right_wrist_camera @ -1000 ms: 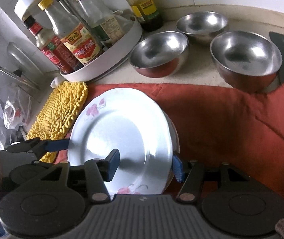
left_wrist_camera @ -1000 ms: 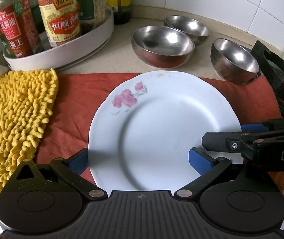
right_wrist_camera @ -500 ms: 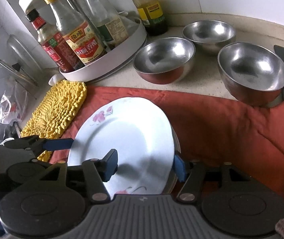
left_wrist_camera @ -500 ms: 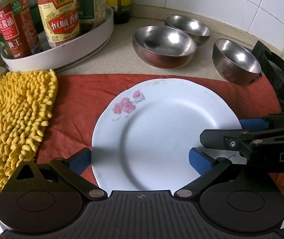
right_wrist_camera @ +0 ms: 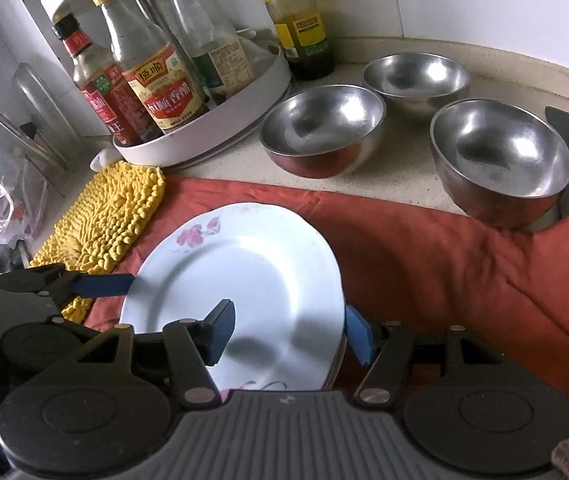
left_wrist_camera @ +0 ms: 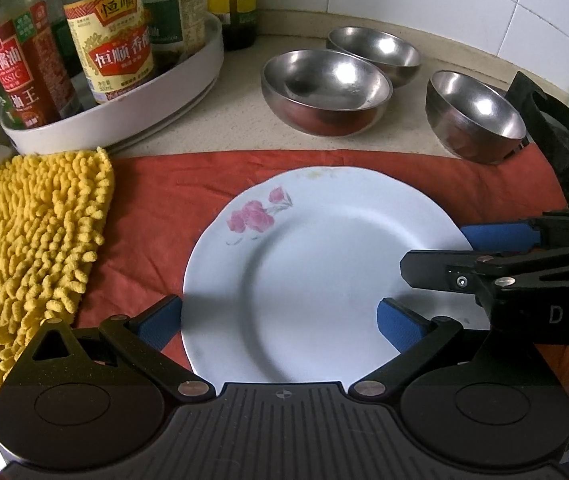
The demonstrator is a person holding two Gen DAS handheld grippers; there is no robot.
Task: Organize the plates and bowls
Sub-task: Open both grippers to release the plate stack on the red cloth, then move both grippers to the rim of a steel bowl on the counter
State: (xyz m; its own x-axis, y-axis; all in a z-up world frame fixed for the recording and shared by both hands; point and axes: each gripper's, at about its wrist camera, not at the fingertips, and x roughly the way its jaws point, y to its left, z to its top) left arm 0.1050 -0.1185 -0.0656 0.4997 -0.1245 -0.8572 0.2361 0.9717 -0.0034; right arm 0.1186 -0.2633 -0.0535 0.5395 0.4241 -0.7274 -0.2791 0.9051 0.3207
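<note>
A white plate with pink flowers (left_wrist_camera: 316, 268) lies on a red cloth (left_wrist_camera: 188, 176), on top of another plate whose edge shows in the right wrist view (right_wrist_camera: 334, 368). My left gripper (left_wrist_camera: 278, 322) is open, its blue pads either side of the plate's near edge. My right gripper (right_wrist_camera: 290, 334) is open across the plate's (right_wrist_camera: 240, 280) right rim, one pad above it and one outside it. Three steel bowls stand behind: a wide one (left_wrist_camera: 324, 88), a far one (left_wrist_camera: 376, 54) and a right one (left_wrist_camera: 476, 114).
A white turntable tray (left_wrist_camera: 124, 100) with sauce bottles stands at the back left. A yellow chenille mitt (left_wrist_camera: 24, 248) lies left of the plate. A black stove (left_wrist_camera: 560, 136) is at the right edge. Tiled wall behind.
Both grippers have drawn back toward me; the plate sits lower and farther in both views. The jaws stay open.
</note>
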